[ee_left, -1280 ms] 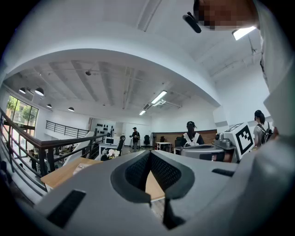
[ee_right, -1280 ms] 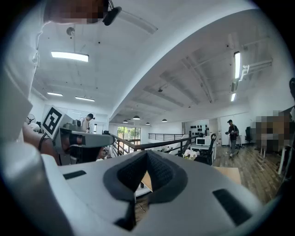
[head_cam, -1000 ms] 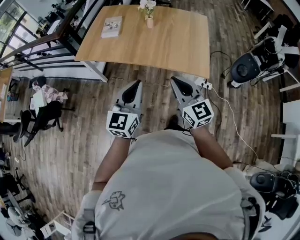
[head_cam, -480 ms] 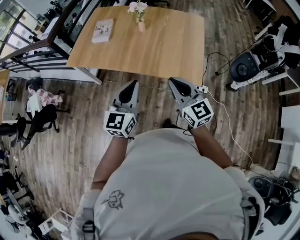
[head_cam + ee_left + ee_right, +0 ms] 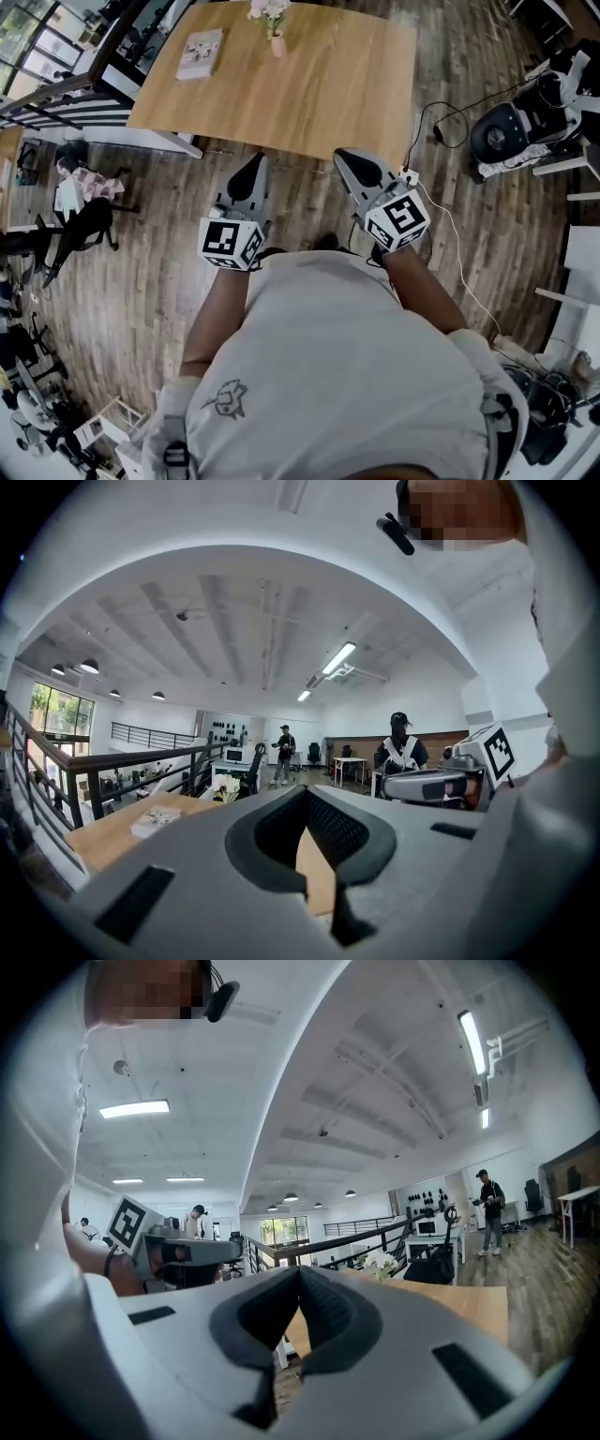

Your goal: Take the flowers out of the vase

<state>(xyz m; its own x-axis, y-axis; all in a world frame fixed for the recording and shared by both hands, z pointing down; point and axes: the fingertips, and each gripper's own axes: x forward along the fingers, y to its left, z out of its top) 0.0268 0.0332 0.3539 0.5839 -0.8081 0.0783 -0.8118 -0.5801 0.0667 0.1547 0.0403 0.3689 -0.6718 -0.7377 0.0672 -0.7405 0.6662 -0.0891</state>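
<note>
Table (image 5: pixel 328 84) vase (image 5: pixel 277 45), head view only

Person wore a light grey short-sleeved tee (image 5: pixel 337 375) w/ small dark outline logo (image 5: pixel 226 398). L gripper (image 5: pixel 254 158) & R gripper (image 5: pixel 344 154): pale grey shells, black textured pads (image 5: pixel 342 836), each w/ a b&w marker cube (image 5: pixel 228 242).
</note>
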